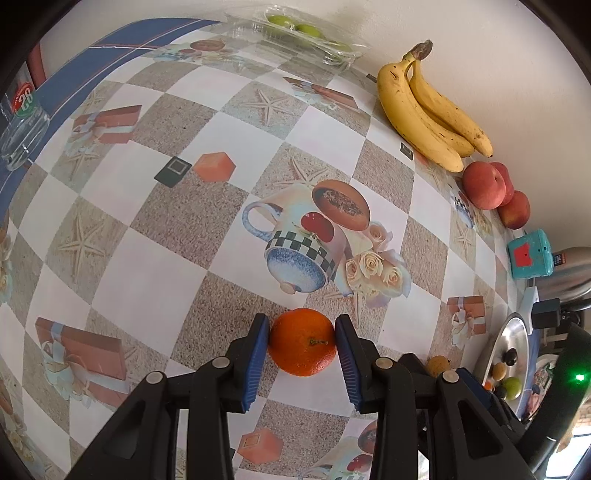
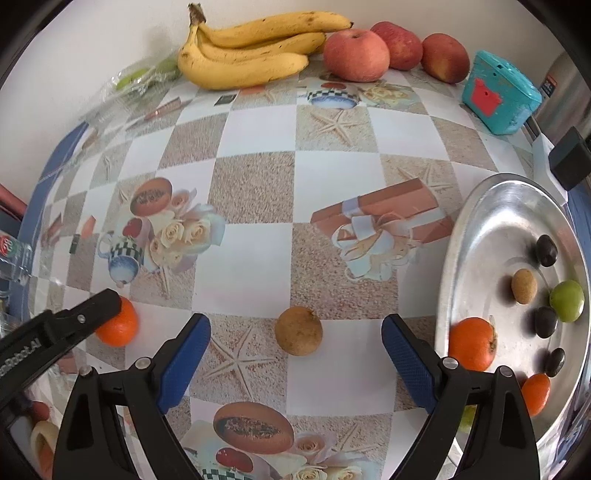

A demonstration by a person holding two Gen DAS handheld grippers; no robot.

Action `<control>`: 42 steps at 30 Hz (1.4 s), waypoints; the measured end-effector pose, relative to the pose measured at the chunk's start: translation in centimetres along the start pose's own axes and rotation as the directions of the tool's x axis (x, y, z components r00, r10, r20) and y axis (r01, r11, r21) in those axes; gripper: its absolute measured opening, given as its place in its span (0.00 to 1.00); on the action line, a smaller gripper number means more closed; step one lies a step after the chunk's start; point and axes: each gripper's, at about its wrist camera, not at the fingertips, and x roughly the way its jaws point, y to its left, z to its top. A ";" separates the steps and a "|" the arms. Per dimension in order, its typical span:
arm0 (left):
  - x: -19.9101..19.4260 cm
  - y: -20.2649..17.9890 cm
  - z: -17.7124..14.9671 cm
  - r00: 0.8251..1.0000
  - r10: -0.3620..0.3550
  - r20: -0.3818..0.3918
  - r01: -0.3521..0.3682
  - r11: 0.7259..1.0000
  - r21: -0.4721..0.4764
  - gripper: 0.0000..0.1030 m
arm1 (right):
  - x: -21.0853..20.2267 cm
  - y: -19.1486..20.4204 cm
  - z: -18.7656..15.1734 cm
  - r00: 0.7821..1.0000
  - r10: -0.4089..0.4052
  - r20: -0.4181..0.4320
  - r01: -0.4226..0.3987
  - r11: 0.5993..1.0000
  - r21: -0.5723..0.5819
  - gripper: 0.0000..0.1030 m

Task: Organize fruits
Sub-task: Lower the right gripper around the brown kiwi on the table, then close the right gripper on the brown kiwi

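My left gripper [image 1: 301, 341] is shut on an orange tangerine [image 1: 302, 341], its blue pads touching both sides of the fruit, which rests on the patterned tablecloth. The same tangerine [image 2: 119, 324] shows in the right wrist view behind the left gripper's black finger [image 2: 88, 312]. My right gripper [image 2: 295, 345] is open and empty, with a small round brown fruit [image 2: 298, 330] lying on the cloth between its fingers. A metal plate [image 2: 491, 218] at the right holds several small fruits, among them a tangerine [image 2: 472, 343] and a green fruit [image 2: 567, 301].
Bananas [image 2: 251, 48] and three peaches [image 2: 356, 55] lie along the back wall. A clear plastic pack with green fruits [image 1: 295, 31] sits at the far left corner. A teal box [image 2: 498, 94] stands by the plate. A glass [image 1: 22, 125] stands at the left edge.
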 end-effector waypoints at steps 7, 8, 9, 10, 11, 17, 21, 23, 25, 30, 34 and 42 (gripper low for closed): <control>0.1 0.2 0.1 1.000 -0.011 -0.003 0.011 1.000 -0.007 0.38 | 1.1 0.7 0.1 0.999 -0.050 -0.002 0.050 0.999 -0.014 0.91; 0.1 0.2 0.1 1.000 -0.011 -0.003 0.011 1.000 -0.008 0.38 | 1.2 0.9 0.1 0.998 -0.057 -0.002 0.057 0.998 -0.019 0.92; 0.1 0.2 0.1 1.000 -0.012 -0.004 0.012 1.000 -0.008 0.38 | 1.4 1.1 0.1 0.998 -0.065 0.000 0.065 0.998 -0.026 0.93; 0.1 0.3 0.1 1.000 -0.014 -0.005 0.014 1.000 -0.008 0.38 | 1.6 1.3 0.1 0.998 -0.064 0.000 0.064 0.997 -0.030 0.98; 0.1 0.3 0.1 1.000 -0.016 -0.005 0.016 1.000 -0.009 0.38 | 1.9 1.6 0.0 0.998 -0.070 -0.003 0.070 0.997 -0.037 1.00; 0.0 0.5 0.1 1.000 -0.021 -0.008 0.021 1.000 -0.011 0.38 | 2.1 1.9 -0.2 0.997 -0.080 0.017 0.080 0.997 -0.018 1.00; 0.0 0.4 0.1 1.000 -0.021 -0.007 0.021 1.000 -0.011 0.38 | 2.3 2.2 -0.2 0.996 -0.082 0.024 0.082 0.997 -0.015 1.00; 0.0 0.4 0.1 1.000 -0.021 -0.007 0.021 1.000 -0.011 0.38 | 2.2 2.0 -0.4 0.996 -0.082 0.029 0.083 0.996 -0.020 1.00; 0.0 0.4 0.0 1.000 -0.021 -0.007 0.021 1.000 -0.010 0.38 | 2.1 2.1 -0.7 0.996 -0.079 0.034 0.080 0.996 -0.029 1.00; 0.0 0.4 0.1 1.000 -0.021 -0.007 0.021 1.000 -0.012 0.38 | 2.0 2.1 -1.6 0.997 -0.078 0.027 0.079 0.997 -0.024 1.00; 0.0 0.4 0.0 1.000 -0.024 -0.008 0.024 1.000 -0.013 0.39 | 1.9 2.3 -1.9 0.996 -0.086 0.014 0.086 0.996 -0.004 1.00; 0.0 0.6 0.0 0.999 -0.041 -0.020 0.040 0.999 -0.015 0.39 | 2.4 2.4 -0.8 0.995 -0.084 -0.057 0.084 0.996 -0.006 1.00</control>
